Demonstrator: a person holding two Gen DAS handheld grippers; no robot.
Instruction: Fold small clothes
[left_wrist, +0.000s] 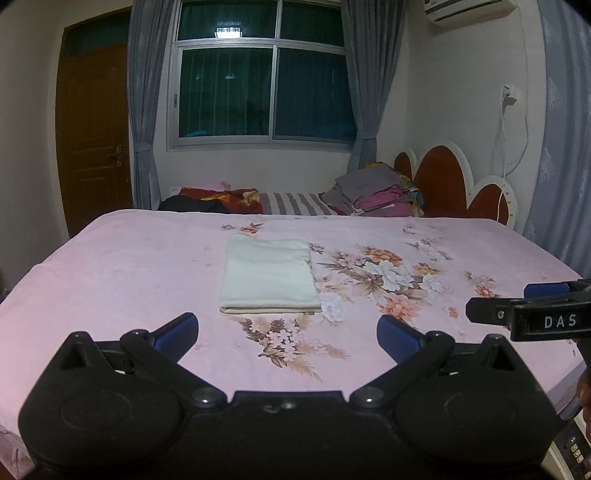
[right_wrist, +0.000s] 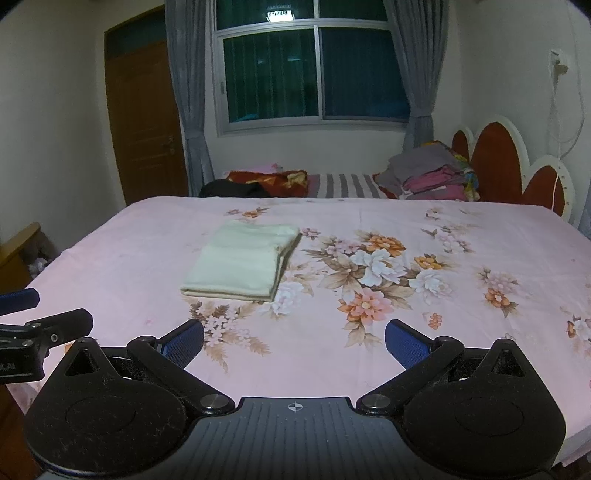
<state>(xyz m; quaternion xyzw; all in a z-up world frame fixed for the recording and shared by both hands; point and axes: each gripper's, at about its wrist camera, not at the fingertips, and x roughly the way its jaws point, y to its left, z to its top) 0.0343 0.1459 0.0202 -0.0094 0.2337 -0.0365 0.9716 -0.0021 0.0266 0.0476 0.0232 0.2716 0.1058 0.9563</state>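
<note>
A cream-white garment (left_wrist: 269, 275) lies folded into a neat rectangle on the pink floral bedsheet (left_wrist: 147, 280), a little left of the bed's middle. In the right wrist view the same folded garment (right_wrist: 242, 261) lies ahead and to the left. My left gripper (left_wrist: 288, 334) hovers over the near edge of the bed, open, with nothing between its blue pads; the garment lies just beyond its fingertips. My right gripper (right_wrist: 294, 341) is open and empty too, over the floral print right of the garment. Each gripper shows at the edge of the other's view.
A pile of folded clothes (left_wrist: 373, 194) sits at the far right by the red headboard (left_wrist: 443, 181). Dark and red bedding (left_wrist: 214, 199) lies at the far left, near a striped pillow. Behind are a window, grey curtains and a brown door (left_wrist: 92, 136).
</note>
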